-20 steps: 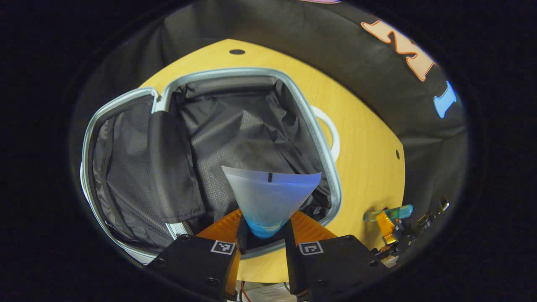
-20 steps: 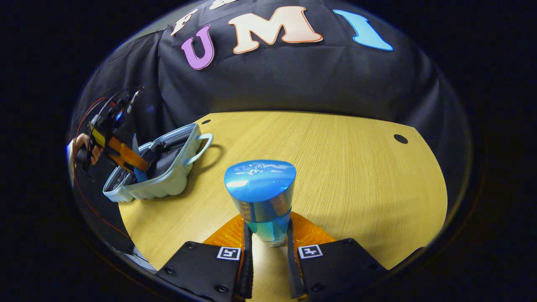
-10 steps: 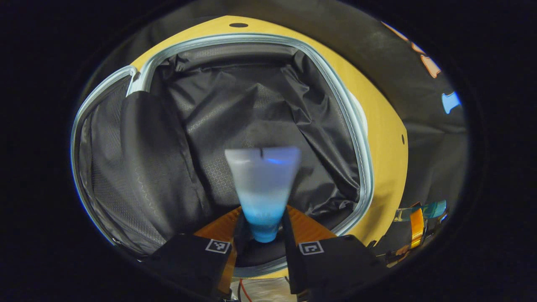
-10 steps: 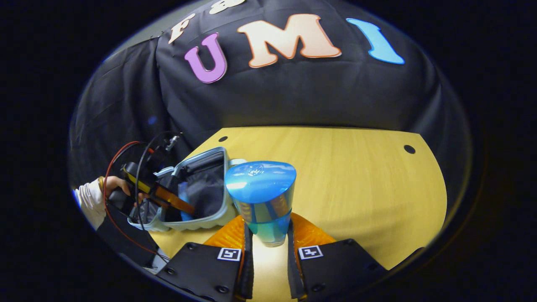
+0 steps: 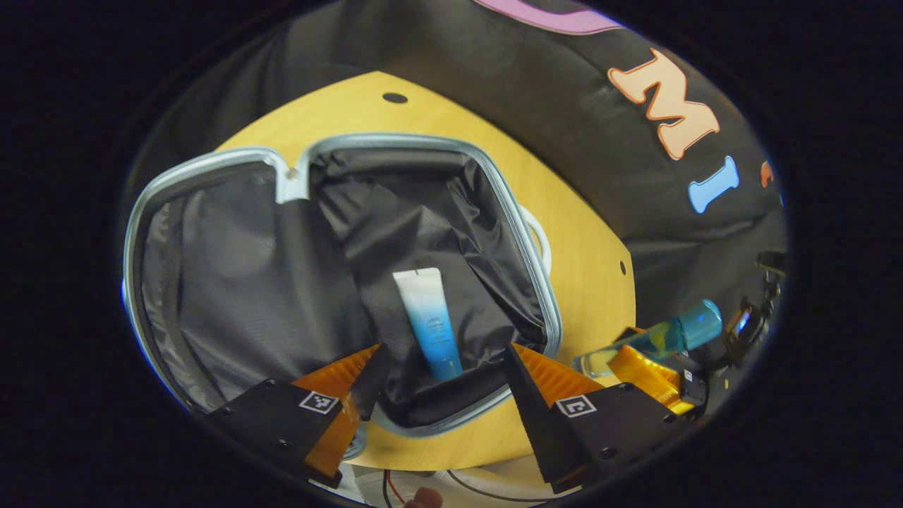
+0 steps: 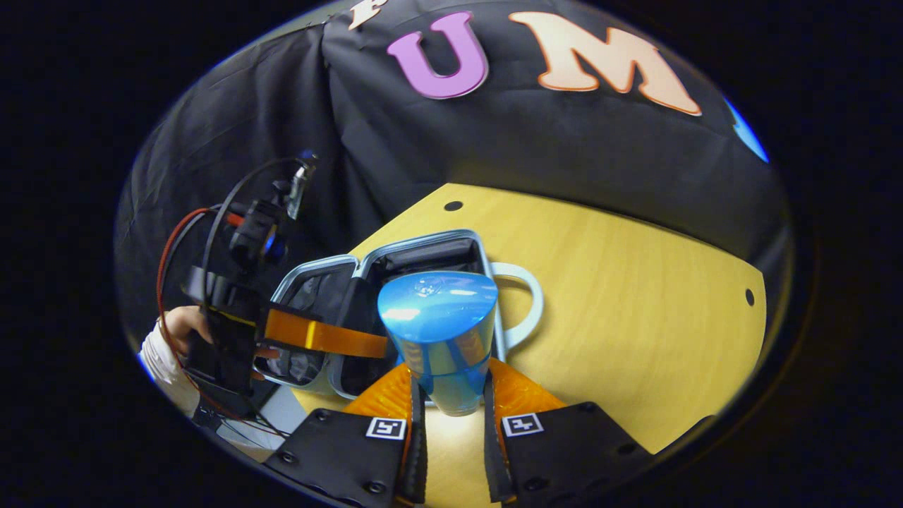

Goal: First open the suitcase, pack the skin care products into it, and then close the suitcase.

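One tube (image 5: 429, 324) lies in the suitcase (image 5: 536, 282) between the spread left claw (image 5: 441, 377).

Left gripper (image 5: 441, 367): two black blocky finger mounts, each with a small white square fiducial marker and dark round screws; ribbed wedge-shaped fingers (image 5: 338, 367) ahead. Right gripper (image 6: 449, 395): same build, black mounts, markers, screws. From the right gripper view, the left gripper's body is black with red and black cables looping off it. The person's hand (image 6: 185, 321) has a white sleeve (image 6: 159, 353).
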Available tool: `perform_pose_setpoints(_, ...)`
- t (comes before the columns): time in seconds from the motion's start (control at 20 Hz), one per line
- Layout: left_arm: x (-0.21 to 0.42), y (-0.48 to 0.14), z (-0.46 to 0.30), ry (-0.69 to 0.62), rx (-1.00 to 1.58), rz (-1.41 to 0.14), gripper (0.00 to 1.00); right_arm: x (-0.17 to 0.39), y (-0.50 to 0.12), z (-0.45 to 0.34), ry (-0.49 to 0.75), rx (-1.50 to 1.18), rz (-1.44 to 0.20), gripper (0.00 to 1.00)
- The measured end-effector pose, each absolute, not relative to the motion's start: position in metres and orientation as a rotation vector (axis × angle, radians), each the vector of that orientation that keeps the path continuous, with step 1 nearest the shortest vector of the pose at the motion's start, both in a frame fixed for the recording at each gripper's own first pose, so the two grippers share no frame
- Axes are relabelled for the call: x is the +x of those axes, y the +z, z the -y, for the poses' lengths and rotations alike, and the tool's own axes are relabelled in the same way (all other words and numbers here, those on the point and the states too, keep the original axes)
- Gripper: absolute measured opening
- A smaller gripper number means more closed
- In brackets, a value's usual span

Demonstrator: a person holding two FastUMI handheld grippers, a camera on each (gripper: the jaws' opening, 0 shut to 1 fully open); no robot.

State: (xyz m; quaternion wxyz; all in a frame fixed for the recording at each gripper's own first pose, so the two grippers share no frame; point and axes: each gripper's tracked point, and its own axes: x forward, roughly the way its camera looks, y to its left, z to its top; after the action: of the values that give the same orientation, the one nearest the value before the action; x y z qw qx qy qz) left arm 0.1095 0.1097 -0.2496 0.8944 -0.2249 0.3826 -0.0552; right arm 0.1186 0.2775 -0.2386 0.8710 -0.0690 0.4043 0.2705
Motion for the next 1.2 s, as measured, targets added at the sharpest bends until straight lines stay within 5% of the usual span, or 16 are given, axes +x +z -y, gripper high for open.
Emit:
perform_pose_setpoints(0.7,-0.01,-0.194,-0.314,0.187,-0.671,-0.53,0.91,0.128,-0.348,-0.317,0.514,-0.403,-1.159,0.35)
perform_pose_setpoints(1.05,-0.055,-0.238,-0.388,0.364,-0.741,-0.576,0.91,0.137,-0.366,-0.312,0.455,-0.423,-1.184,0.33)
perform_pose_setpoints(1.2,-0.056,-0.256,-0.406,0.392,-0.789,-0.589,0.95,0.136,-0.368,-0.313,0.466,-0.415,-1.187,0.41)
